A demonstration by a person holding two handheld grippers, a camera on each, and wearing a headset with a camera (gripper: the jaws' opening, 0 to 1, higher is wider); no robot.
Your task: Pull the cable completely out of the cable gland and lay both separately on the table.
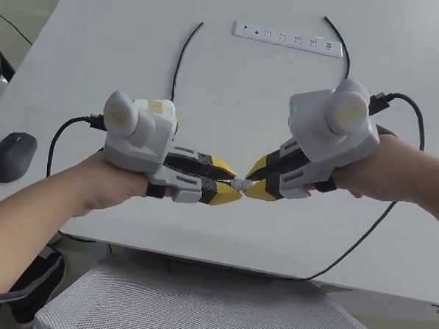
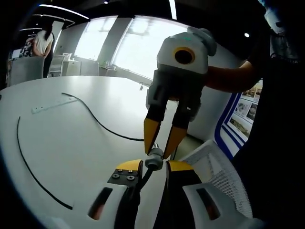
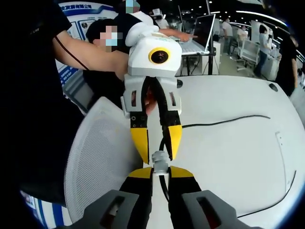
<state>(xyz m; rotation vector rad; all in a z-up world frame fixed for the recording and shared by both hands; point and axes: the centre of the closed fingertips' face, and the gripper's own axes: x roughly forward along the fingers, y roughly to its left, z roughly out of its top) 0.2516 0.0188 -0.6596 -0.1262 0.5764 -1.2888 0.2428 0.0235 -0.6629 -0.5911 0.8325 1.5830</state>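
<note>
Over the near side of the table, the left gripper and right gripper meet tip to tip. The left's fingers clamp the cable gland; the right's seem pinched on the black cable just beside it.

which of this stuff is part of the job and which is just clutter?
Job: cable gland, cable through it, left tool, right tool.
Lying about: power strip, mouse, loose black cable on the table, mesh chair.

Open-plan office, white table, mesh chair, power strip, mouse
</note>
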